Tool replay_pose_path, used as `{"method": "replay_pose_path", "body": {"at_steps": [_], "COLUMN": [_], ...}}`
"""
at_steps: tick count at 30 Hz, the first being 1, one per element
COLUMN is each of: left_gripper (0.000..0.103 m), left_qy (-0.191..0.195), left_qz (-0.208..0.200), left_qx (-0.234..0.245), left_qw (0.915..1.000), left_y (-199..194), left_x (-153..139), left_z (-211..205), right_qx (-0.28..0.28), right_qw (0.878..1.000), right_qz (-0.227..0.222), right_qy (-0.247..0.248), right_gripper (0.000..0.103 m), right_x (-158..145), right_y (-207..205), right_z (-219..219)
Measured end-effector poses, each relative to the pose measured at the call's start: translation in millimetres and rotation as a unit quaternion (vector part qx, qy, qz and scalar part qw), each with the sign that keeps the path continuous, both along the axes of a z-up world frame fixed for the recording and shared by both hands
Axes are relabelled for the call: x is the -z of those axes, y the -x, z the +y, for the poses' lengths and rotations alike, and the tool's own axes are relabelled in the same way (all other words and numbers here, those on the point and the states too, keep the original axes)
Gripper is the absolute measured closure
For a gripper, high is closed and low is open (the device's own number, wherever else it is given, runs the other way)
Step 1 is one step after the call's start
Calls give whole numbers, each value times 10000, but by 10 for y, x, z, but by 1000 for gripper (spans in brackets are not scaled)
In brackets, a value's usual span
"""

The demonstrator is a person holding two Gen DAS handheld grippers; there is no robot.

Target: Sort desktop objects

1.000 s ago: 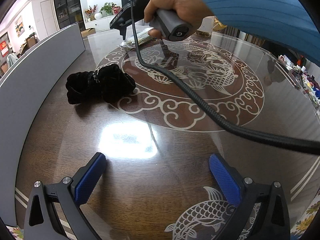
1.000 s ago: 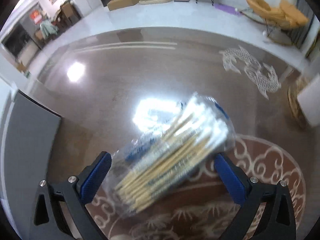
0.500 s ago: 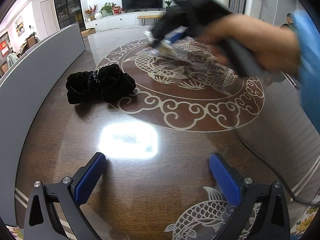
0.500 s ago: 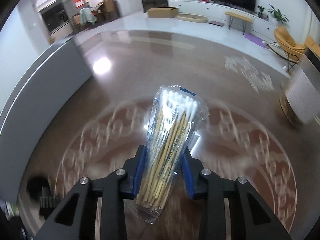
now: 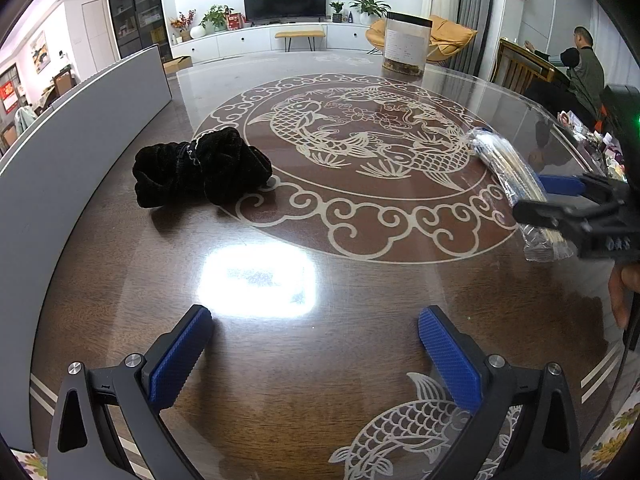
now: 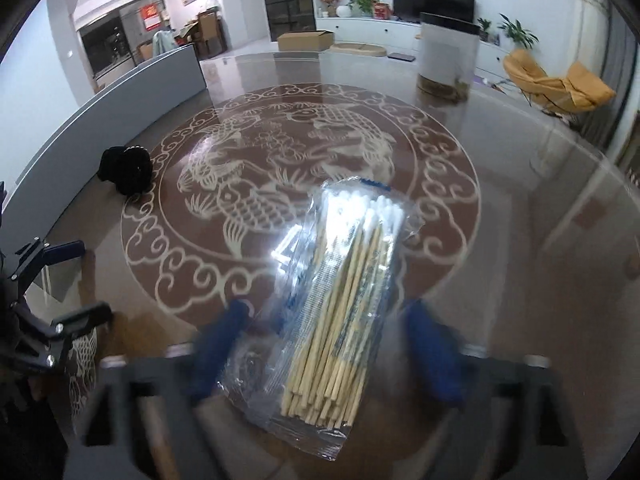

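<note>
A clear pack of cotton swabs [image 6: 340, 300] lies lengthwise between the blurred blue pads [image 6: 224, 340] of my right gripper [image 6: 328, 340]. The jaws are opening and the pads stand apart from the pack. In the left wrist view the same pack [image 5: 504, 168] rests on the glass table [image 5: 320, 240] at the right, with the right gripper [image 5: 532, 200] around its near end. A black velvet scrunchie bundle [image 5: 200, 164] sits at the left of the table. My left gripper [image 5: 316, 356] hangs open over the near table with nothing between its fingers.
A tall clear jar [image 5: 406, 46] stands at the far side of the table. A grey partition [image 5: 60, 152] runs along the left edge. Small colourful items [image 5: 600, 148] crowd the right rim. A person [image 5: 588, 64] sits beyond the right side.
The right gripper shut on the swab pack, carried it from the far middle to the right side of the table, and its jaws have now spread off it. The left gripper stayed put.
</note>
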State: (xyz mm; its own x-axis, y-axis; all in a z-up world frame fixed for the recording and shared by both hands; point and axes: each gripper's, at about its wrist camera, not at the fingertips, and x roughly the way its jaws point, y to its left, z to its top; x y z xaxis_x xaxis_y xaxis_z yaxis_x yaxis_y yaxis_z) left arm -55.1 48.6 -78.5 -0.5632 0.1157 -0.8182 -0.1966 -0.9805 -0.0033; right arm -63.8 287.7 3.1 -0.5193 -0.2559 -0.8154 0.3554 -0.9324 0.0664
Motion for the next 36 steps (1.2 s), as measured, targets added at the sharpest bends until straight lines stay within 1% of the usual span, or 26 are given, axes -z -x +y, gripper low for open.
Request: {"method": "replay_pose_path", "body": {"at_steps": [3,4,5,6,7,9,13,36], "left_gripper": [0,0,0,0,0,0,0,0], "left_qy": [-5,-5,-4,-5,-4,-5,-5,-5], "left_qz": [4,2,3,3,3,4,5,7], "left_qx": [1,-1,-2,-3,-3,-4,-4,-9], "left_qw": [10000,10000,10000,10000,10000,10000,10000,10000], "left_y": [12,7,9,4,5,4,4,3], "left_x": [-1,2,2,2,3,2,3,4], "left_z": [-7,-4,-5,-2,-2,-1,0,15], "right_qx": [-15,-36,-68,-95,-125,-64,24,23], "right_qw": [10000,9998,9996,9992,9992,9993,9993,9993], "right_qz": [2,57,93,130,153,167,161,160], "right_qy": [-60,-166,-260,-361,-343,-339,-344,-352], "right_gripper": [7,7,6,3,2,0,0,0], "right_x": [8,7,20,30,17,31,55,63], "right_y": [-67,-136,-109,-130,-186,-163,-80,-77], "right_z": [-31,-75,-119,-140,-122,-152,-179,-162]}}
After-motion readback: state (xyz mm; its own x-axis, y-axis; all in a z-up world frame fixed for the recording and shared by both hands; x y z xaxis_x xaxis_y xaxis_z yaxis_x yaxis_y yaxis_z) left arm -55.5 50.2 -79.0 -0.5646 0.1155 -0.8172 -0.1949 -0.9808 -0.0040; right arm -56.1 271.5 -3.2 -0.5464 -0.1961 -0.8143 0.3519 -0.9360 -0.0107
